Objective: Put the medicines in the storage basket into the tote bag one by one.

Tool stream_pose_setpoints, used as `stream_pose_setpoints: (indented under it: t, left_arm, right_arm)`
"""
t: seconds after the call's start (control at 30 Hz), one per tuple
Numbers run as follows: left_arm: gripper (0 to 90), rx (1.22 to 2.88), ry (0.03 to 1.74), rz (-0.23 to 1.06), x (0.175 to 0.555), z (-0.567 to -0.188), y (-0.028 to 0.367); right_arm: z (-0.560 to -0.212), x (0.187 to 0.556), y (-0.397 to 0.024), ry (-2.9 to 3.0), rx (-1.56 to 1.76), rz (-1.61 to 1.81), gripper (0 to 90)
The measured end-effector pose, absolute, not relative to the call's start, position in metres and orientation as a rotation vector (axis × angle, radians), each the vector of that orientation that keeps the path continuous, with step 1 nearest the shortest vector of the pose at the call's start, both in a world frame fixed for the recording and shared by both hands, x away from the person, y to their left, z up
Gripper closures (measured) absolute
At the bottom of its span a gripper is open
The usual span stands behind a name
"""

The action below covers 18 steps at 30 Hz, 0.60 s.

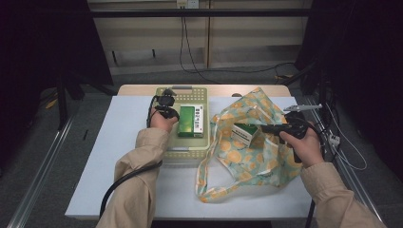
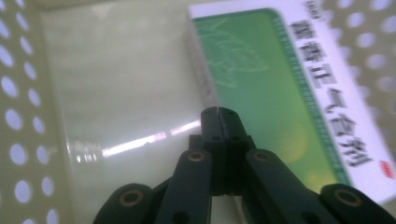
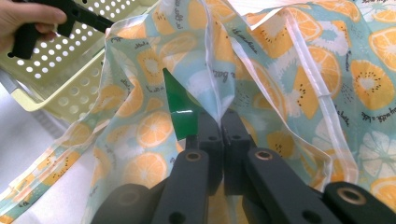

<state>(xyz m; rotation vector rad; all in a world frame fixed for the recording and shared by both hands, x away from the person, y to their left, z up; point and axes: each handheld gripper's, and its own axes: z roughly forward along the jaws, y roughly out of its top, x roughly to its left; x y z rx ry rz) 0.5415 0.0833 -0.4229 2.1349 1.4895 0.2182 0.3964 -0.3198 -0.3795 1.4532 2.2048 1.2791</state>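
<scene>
My left gripper is down inside the pale yellow-green perforated basket. Its jaws are shut with nothing between them, just over the basket floor and beside a green and white box that lies flat there. My right gripper is shut on the rim of the orange-and-kiwi print bag, the fabric pinched between its jaws. A second green and white box sits in the bag's mouth, one green corner showing close to the jaws.
The basket stands at the back middle of the white table, with the bag spread to its right. Its perforated wall and the left hand are at the upper left of the right gripper view. Cables trail off the table's right edge.
</scene>
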Motion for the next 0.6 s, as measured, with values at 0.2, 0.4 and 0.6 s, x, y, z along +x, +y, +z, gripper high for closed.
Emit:
stream_pose_setpoints:
  t: [0.2, 0.4, 0.6]
  left_arm:
    - [90.0, 2.103, 1.499, 0.095, 0.541, -0.438, 0.084]
    - [90.0, 2.055, 1.467, 0.077, 0.540, -0.421, 0.076]
    - [90.0, 2.089, 1.376, 0.084, 0.536, -0.399, 0.053]
  right_arm:
    - [-0.379, 0.398, -0.318, 2.218, 1.446, 1.275, 88.9]
    - [-0.381, 0.397, -0.322, 2.209, 1.455, 1.282, 88.9]
    - [-0.382, 0.397, -0.322, 2.210, 1.454, 1.293, 88.8]
